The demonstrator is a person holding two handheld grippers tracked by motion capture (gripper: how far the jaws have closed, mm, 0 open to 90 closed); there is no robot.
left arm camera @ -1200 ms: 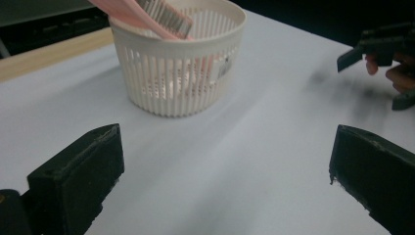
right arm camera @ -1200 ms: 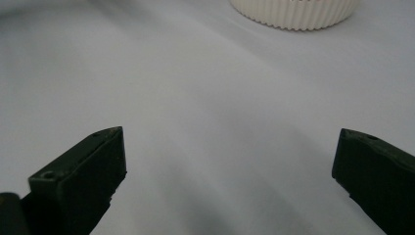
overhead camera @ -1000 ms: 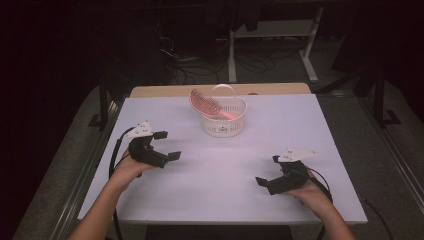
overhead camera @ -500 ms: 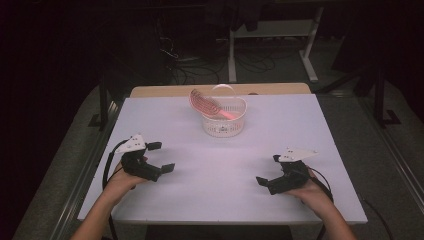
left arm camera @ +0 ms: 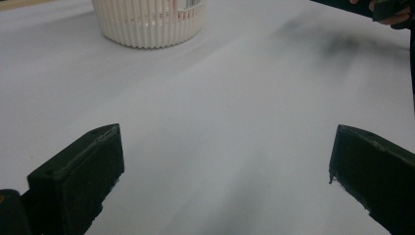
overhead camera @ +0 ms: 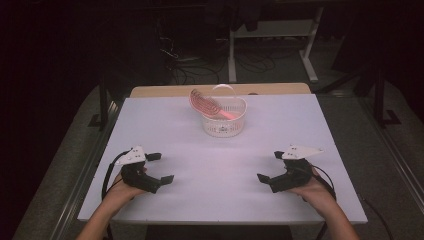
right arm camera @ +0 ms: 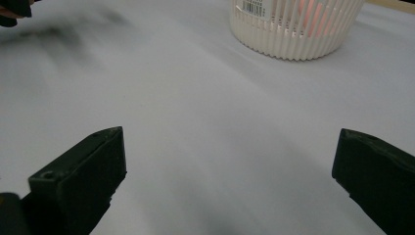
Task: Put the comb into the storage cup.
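A white slatted basket (overhead camera: pixel 224 122) stands at the back middle of the white table (overhead camera: pixel 220 200). A pink ribbed disc-like piece (overhead camera: pixel 201 103) leans out of it beside a clear curved piece (overhead camera: pixel 225 92); I cannot tell what they are. My left gripper (overhead camera: pixel 161 167) rests open near the front left, nothing between its jaws. My right gripper (overhead camera: pixel 269 166) rests open near the front right, also empty. In the left gripper view the basket (left arm camera: pixel 147 22) lies far beyond the gripper (left arm camera: pixel 225 166). The right gripper view shows the basket (right arm camera: pixel 298 29) with pink inside, far beyond that gripper (right arm camera: pixel 227 169).
A wooden strip (overhead camera: pixel 165 91) runs along the table's far edge. Behind it the floor is dark, with cables and a white stand (overhead camera: pixel 272 35). The right hand's gripper (left arm camera: pixel 381 7) shows at the top right of the left gripper view.
My left gripper has drawn back toward the near left of the table, away from the basket. The right gripper has stayed where it was. Both stay open.
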